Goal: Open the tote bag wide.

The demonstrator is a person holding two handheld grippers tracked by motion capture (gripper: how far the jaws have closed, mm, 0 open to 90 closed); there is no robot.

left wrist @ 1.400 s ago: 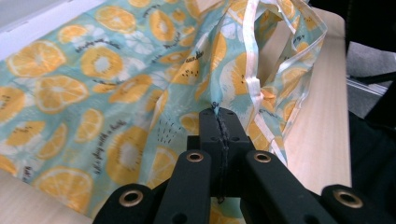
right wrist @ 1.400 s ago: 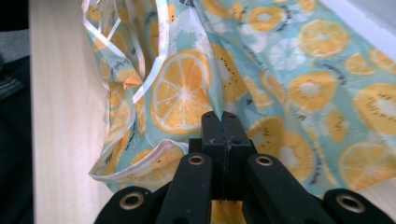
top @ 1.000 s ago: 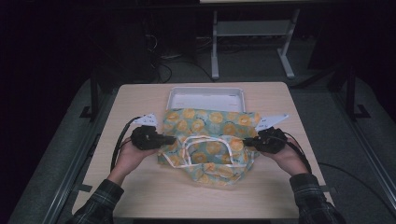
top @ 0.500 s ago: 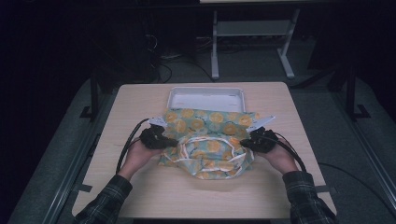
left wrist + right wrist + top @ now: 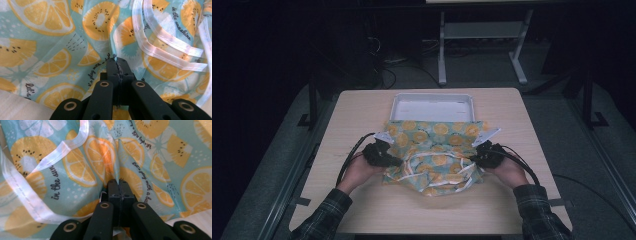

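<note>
The left gripper (image 5: 388,159) has its jaws closed tight on a pinched fold of the fruit-print cloth (image 5: 434,152), which lies rumpled in the middle of the counter (image 5: 362,115), just in front of a white tray (image 5: 432,107). In the left gripper view the print reads "play with a ball", "let's" cut short by the frame edge, and "in the sunshine" beside the white trim (image 5: 170,41). The right gripper (image 5: 479,155) is likewise clamped on a fold at the cloth's other side; there "in the sun" and "let's play with a ba" show, the rest hidden by folds
</note>
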